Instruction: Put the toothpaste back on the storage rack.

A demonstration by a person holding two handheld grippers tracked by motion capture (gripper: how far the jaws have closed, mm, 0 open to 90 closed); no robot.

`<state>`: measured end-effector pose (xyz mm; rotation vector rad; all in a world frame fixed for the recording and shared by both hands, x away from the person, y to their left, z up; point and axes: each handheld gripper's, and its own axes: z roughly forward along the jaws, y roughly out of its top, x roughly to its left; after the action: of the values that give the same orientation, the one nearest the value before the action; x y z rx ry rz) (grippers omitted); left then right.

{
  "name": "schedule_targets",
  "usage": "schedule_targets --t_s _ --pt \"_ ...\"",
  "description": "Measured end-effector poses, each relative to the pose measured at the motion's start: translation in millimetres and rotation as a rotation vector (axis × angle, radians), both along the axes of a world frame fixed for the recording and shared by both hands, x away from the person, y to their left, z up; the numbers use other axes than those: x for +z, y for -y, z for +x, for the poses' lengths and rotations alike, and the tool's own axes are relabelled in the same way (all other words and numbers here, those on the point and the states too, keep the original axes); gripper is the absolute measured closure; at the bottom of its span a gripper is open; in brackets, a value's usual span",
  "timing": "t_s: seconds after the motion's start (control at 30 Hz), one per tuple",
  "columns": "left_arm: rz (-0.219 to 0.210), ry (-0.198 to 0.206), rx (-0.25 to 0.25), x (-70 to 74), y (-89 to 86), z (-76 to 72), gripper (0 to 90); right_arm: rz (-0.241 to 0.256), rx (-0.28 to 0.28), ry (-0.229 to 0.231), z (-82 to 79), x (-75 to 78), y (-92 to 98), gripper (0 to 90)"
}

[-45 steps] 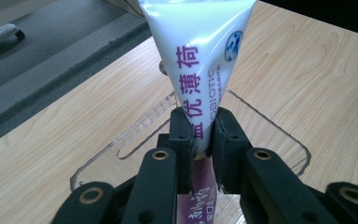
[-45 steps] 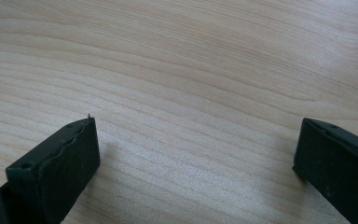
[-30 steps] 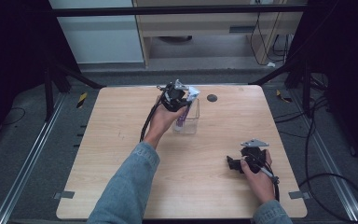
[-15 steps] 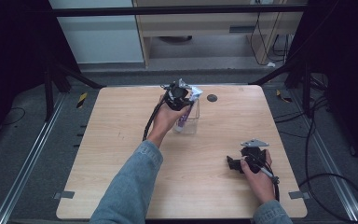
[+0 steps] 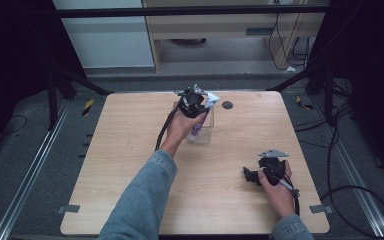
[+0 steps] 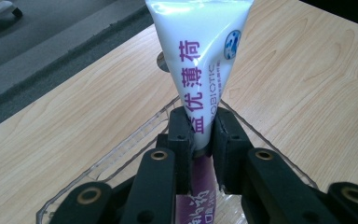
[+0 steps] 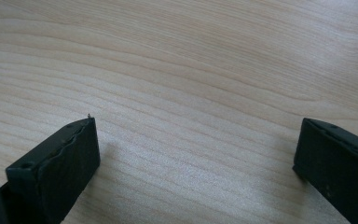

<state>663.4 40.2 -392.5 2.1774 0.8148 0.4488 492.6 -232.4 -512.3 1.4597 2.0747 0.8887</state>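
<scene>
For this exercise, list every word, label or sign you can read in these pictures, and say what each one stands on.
"益优薄荷", purple, on the white part of the toothpaste tube clamped in the left claw.
"OBIOTIC", purple, beside it; its start is hidden.
Small line by it: too small to read.
White characters on the tube's purple lower part: cut off, unreadable.

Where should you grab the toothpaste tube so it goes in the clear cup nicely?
Grip the toothpaste tube near its middle, across its flat faces, coming from above, as the left gripper does now. The tube widens to a flat crimped end on top, so its narrower end can go down into the clear cup, probably without slipping.
</scene>
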Motion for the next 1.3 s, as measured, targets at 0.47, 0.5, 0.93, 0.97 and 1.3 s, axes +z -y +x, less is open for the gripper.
schedule_targets --t_s 0.47,0.5,0.93,0.97,1.3 --pt "-0.012 -0.003 0.005 -0.5 0.9 1.5 78.1 0.0 0.001 0.001 0.0 0.0 0.0 0.4" --pt "-0.012 -0.007 0.007 -0.3 0.7 1.3 78.1 0.0 0.001 0.001 0.0 0.0 0.0 0.4" --pt "-0.014 -0.01 0.008 0.3 -0.3 0.8 77.9 0.0 0.001 0.001 0.0 -0.1 0.0 0.4" --pt "-0.013 -0.009 0.008 0.3 -0.1 0.6 78.0 0.0 0.001 0.001 0.0 -0.1 0.0 0.4" --pt "-0.003 -0.006 0.009 1.6 -0.9 -1.1 77.2 0.0 0.001 0.001 0.0 0.0 0.0 0.4"
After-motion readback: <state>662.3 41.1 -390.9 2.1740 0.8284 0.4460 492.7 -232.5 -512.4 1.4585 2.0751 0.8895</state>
